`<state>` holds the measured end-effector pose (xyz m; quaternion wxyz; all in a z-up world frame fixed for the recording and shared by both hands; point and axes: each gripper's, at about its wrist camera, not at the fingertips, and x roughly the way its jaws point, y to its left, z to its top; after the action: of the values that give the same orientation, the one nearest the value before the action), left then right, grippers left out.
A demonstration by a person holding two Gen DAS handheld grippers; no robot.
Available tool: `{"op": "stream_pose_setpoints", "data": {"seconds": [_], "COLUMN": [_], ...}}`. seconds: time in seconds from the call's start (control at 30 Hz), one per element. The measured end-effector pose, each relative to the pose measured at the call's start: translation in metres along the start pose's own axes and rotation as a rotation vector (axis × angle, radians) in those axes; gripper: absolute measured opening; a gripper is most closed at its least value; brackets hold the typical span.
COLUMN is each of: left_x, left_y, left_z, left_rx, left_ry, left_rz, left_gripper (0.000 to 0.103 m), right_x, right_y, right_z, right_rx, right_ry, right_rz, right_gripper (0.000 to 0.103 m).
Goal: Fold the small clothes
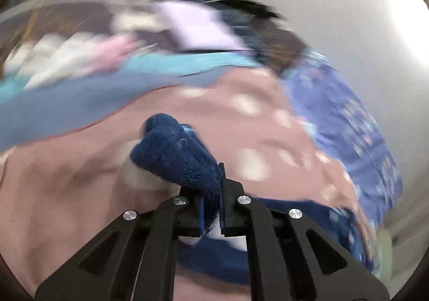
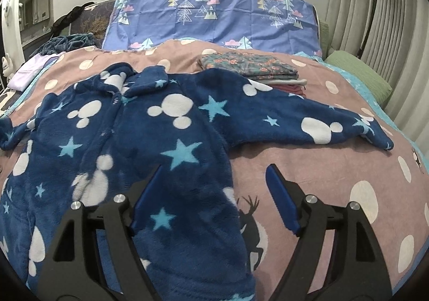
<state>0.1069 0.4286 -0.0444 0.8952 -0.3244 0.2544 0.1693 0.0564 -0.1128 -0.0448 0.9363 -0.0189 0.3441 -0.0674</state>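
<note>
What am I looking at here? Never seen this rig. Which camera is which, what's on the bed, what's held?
No robot arm: a person holds a two-finger gripper in each hand, and each carries a fisheye camera looking forward along its fingers.

The blurred picture is the left wrist view. The left gripper is shut on a fold of dark blue fleece, lifted above the pink blanket.

The sharp picture is the right wrist view. The right gripper is open and holds nothing; it stands over the lower edge of a blue fleece suit with stars and white spots, spread flat on the blanket. Behind it lie a stack of folded clothes and a blue pillow. The fleece in the left gripper looks like part of that suit.
</note>
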Motion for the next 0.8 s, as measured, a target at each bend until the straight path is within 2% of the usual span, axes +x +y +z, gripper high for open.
{"op": "stream_pose_setpoints", "data": {"seconds": [0.1,0.17,0.2,0.27,0.3,0.33,0.37,0.4,0.47,0.57,0.67,0.7,0.77,0.8], "left_x": [-0.016,-0.032,-0.037,-0.048,-0.051,-0.053,-0.053,-0.053,-0.044,-0.03,-0.019,-0.019,-0.006,-0.007], "left_y": [-0.081,-0.15,-0.171,-0.23,-0.247,-0.276,-0.292,-0.303,-0.323,-0.325,-0.309,-0.303,-0.3,-0.297], "left_z": [-0.006,-0.025,-0.034,-0.069,-0.083,-0.113,-0.133,-0.151,-0.2,-0.259,-0.283,-0.289,-0.286,-0.286], "left_rx": [0.171,0.315,0.354,0.459,0.496,0.573,0.628,0.674,0.785,0.906,0.969,0.985,0.994,0.998], "left_ry": [-0.015,-0.012,-0.008,0.039,0.06,0.098,0.122,0.141,0.201,0.313,0.363,0.365,0.37,0.371], "left_rz": [-0.129,-0.261,-0.304,-0.431,-0.467,-0.52,-0.539,-0.547,-0.527,-0.514,-0.474,-0.456,-0.446,-0.451], "left_gripper": [0.007,0.007,0.007,0.007,0.008,0.008,0.011,0.012,0.044,0.05,0.056,0.057,0.06,0.061], "right_x": [0.006,0.008,0.009,0.01,0.011,0.013,0.014,0.015,0.016,0.018,0.025,0.029,0.04,0.045], "right_y": [-0.008,-0.014,-0.017,-0.023,-0.027,-0.032,-0.036,-0.042,-0.051,-0.061,-0.063,-0.062,-0.057,-0.053], "right_z": [0.001,0.001,0.0,-0.001,-0.002,-0.003,-0.004,-0.006,-0.008,-0.011,-0.008,-0.003,0.01,0.016], "right_rx": [0.038,0.054,0.061,0.067,0.072,0.081,0.09,0.105,0.124,0.137,0.131,0.131,0.123,0.118], "right_ry": [0.004,0.003,0.004,0.006,0.009,0.013,0.017,0.025,0.036,0.047,0.074,0.084,0.099,0.106], "right_rz": [0.013,0.013,0.015,0.009,0.001,-0.005,-0.007,-0.005,0.004,0.031,0.098,0.137,0.221,0.256], "right_gripper": [0.079,0.079,0.079,0.079,0.079,0.079,0.079,0.079,0.079,0.079,0.077,0.074,0.058,0.057]}}
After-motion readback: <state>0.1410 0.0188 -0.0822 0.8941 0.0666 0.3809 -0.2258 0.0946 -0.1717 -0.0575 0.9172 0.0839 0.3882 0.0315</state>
